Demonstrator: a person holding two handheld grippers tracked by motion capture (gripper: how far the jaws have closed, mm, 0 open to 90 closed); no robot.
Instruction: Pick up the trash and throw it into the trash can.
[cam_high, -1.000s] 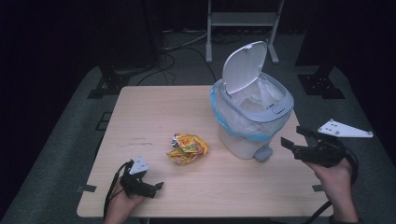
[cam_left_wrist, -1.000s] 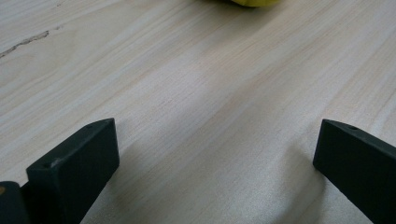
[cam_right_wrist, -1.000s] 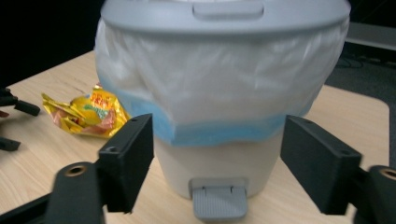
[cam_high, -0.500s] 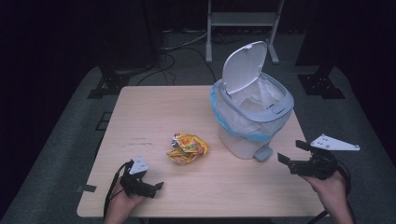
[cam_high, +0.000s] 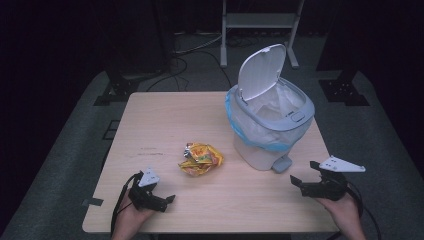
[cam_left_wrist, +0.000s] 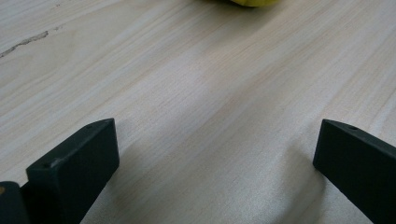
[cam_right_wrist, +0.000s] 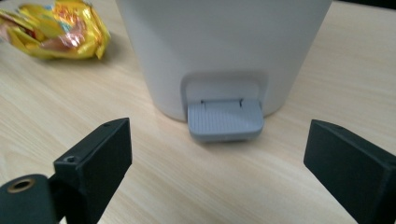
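A white pedal bin (cam_high: 270, 130) with a blue-edged liner stands on the right of the wooden table (cam_high: 165, 120), its lid (cam_high: 261, 70) raised. A crumpled yellow wrapper (cam_high: 201, 159) lies left of it. My right gripper (cam_high: 304, 172) is low over the table's right front, open, and points at the bin's grey pedal (cam_right_wrist: 225, 120). Its jaws have just been opening, with nothing between them. In the right gripper view the wrapper (cam_right_wrist: 56, 30) lies at the top left. My left gripper (cam_high: 167, 202) rests open near the front left, with bare wood between its jaws (cam_left_wrist: 215, 149).
The table's front edge runs just below both hands. Behind the table a metal stand (cam_high: 260, 20) and cables (cam_high: 190, 47) sit on the dark floor. Bare wood lies between the wrapper and the left gripper.
My right gripper has sunk from beside the bin's upper body to just above the table, level with the pedal, and its jaws have spread wider. The left gripper has stayed put.
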